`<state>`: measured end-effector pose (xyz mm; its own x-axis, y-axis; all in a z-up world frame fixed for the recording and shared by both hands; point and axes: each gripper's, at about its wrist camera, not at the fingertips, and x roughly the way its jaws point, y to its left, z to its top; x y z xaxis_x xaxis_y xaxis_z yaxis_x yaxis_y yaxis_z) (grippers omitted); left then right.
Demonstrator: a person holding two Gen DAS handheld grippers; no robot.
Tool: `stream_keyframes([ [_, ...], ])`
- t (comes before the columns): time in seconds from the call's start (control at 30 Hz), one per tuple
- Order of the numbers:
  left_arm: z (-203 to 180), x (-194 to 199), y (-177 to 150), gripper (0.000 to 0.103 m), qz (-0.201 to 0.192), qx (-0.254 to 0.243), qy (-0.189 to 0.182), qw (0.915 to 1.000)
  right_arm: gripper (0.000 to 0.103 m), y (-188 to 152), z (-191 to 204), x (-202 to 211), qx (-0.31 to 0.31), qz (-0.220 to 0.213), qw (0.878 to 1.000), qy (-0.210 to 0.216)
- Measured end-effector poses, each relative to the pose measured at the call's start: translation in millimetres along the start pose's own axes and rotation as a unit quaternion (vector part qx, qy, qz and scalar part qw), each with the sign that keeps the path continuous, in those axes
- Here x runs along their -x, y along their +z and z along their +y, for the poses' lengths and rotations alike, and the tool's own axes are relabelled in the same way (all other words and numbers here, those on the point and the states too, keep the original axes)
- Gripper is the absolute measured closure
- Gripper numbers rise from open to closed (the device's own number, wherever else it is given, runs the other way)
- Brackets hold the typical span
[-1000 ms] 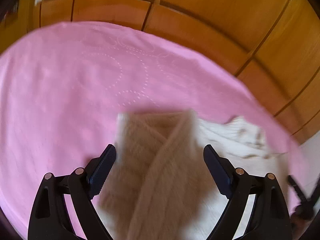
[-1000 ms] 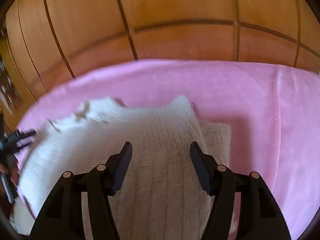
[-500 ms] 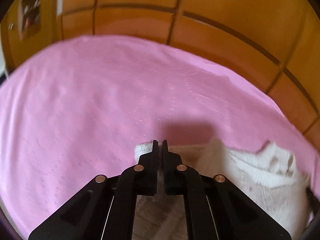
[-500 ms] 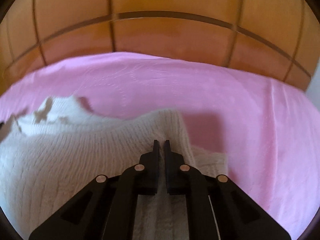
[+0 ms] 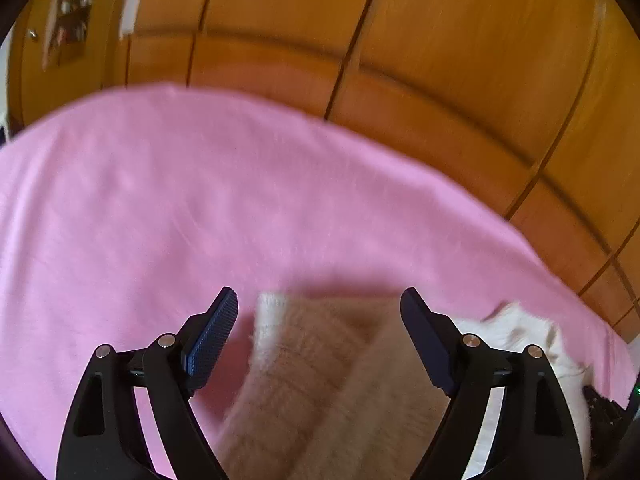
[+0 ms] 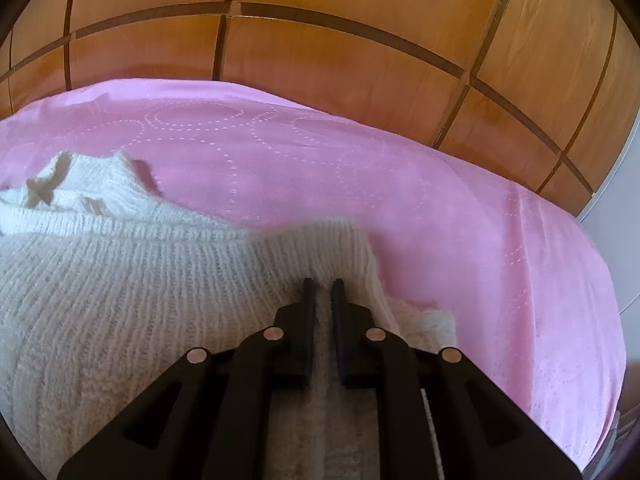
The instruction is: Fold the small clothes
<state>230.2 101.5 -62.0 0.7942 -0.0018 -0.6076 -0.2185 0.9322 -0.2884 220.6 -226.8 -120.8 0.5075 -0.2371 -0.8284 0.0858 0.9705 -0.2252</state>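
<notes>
The left tool [image 5: 318, 320] hangs just above the knit sweater [image 5: 320, 392] with its two fingers spread wide, clasping nothing. The right tool [image 6: 322, 292] is clamped on a fold of that sweater, its fingers nearly together with knit pinched between.

No text, label, brand, number or sign can be read in either wrist view.
</notes>
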Motion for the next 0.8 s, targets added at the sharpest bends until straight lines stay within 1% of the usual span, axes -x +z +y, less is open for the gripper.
stream_keyframes([
  [0.03, -4.0, 9.6, -0.6, 0.02, -0.009, -0.004, -0.01, 0.9999, 0.094, -0.5, 0.1, 0.9, -0.001, 0.0, 1.0, 0.001],
  [0.07, -10.8, 19.2, -1.5, 0.02, -0.012, -0.012, -0.028, 0.9995, 0.094, -1.3, -0.6, 1.6, -0.003, 0.0, 1.0, 0.004],
  [0.13, -27.9, 28.2, -5.1, 0.02, -0.005, -0.033, -0.06, 0.9976, 0.093, -0.5, -3.3, -0.1, -0.007, -0.001, 1.0, 0.008],
  [0.17, -42.7, 31.5, -8.3, 0.02, 0.004, -0.053, -0.079, 0.9955, 0.093, -0.5, -4.5, -0.3, -0.009, -0.001, 1.0, 0.01],
  [0.23, -74.9, 34.2, -17.4, 0.02, 0.019, -0.098, -0.101, 0.9898, 0.093, -1.4, -3.9, 1.2, -0.011, -0.002, 1.0, 0.013],
  [0.27, -86.6, 33.4, -22.1, 0.02, 0.025, -0.117, -0.105, 0.9873, 0.093, -1.1, -4.2, 1.2, -0.012, -0.002, 1.0, 0.015],
  [0.33, -111.2, 28.3, -33.5, 0.02, 0.04, -0.161, -0.107, 0.9803, 0.093, 0.3, -5.0, 0.6, -0.014, -0.003, 1.0, 0.017],
  [0.4, -128.9, 15.5, -43.4, 0.02, 0.057, -0.199, -0.096, 0.9737, 0.093, 0.3, -6.1, 1.1, -0.016, -0.003, 1.0, 0.02],
  [0.43, -136.4, 6.9, -48.5, 0.02, 0.067, -0.216, -0.084, 0.9705, 0.093, 0.5, -6.5, 0.9, -0.017, -0.004, 1.0, 0.021],
  [0.47, -142.6, -6.6, -53.7, 0.02, 0.085, -0.231, -0.064, 0.967, 0.093, 0.8, -7.1, 0.9, -0.018, -0.004, 1.0, 0.023],
  [0.5, -144.6, -21.8, -58.2, 0.02, 0.107, -0.237, -0.044, 0.9644, 0.092, 0.9, -7.6, 0.8, -0.02, -0.004, 1.0, 0.024],
  [0.53, -143.2, -32.0, -61.5, 0.022, 0.124, -0.236, -0.034, 0.9633, 0.092, 0.9, -8.2, 1.0, -0.021, -0.005, 0.999, 0.026],
  [0.57, -140.7, -42.4, -64.8, 0.028, 0.14, -0.229, -0.031, 0.9628, 0.091, 0.7, -9.1, 1.4, -0.024, -0.006, 0.999, 0.029],
  [0.6, -139.7, -44.5, -65.3, 0.042, 0.14, -0.227, -0.034, 0.9632, 0.085, 0.4, -11.6, 2.8, -0.03, -0.012, 0.999, 0.032],
  [0.63, -140.6, -44.3, -64.8, 0.055, 0.136, -0.231, -0.035, 0.9628, 0.081, -1.2, -15.4, 5.3, -0.039, -0.021, 0.998, 0.034],
  [0.67, -142.7, -43.2, -65.2, 0.087, 0.13, -0.243, -0.025, 0.9609, 0.07, -1.6, -17.9, 6.6, -0.045, -0.026, 0.998, 0.037],
  [0.7, -145.9, -43.2, -65.8, 0.095, 0.127, -0.257, -0.013, 0.958, 0.059, -2.5, -22.3, 8.9, -0.056, -0.034, 0.997, 0.045],
  [0.73, -148.1, -43.0, -65.5, 0.097, 0.126, -0.265, -0.009, 0.9561, 0.057, -2.6, -25.3, 9.4, -0.064, -0.038, 0.996, 0.05],
  [0.8, -151.1, -40.0, -62.2, 0.098, 0.116, -0.271, -0.007, 0.9555, 0.057, -1.6, -30.2, 8.4, -0.074, -0.038, 0.995, 0.057],
])
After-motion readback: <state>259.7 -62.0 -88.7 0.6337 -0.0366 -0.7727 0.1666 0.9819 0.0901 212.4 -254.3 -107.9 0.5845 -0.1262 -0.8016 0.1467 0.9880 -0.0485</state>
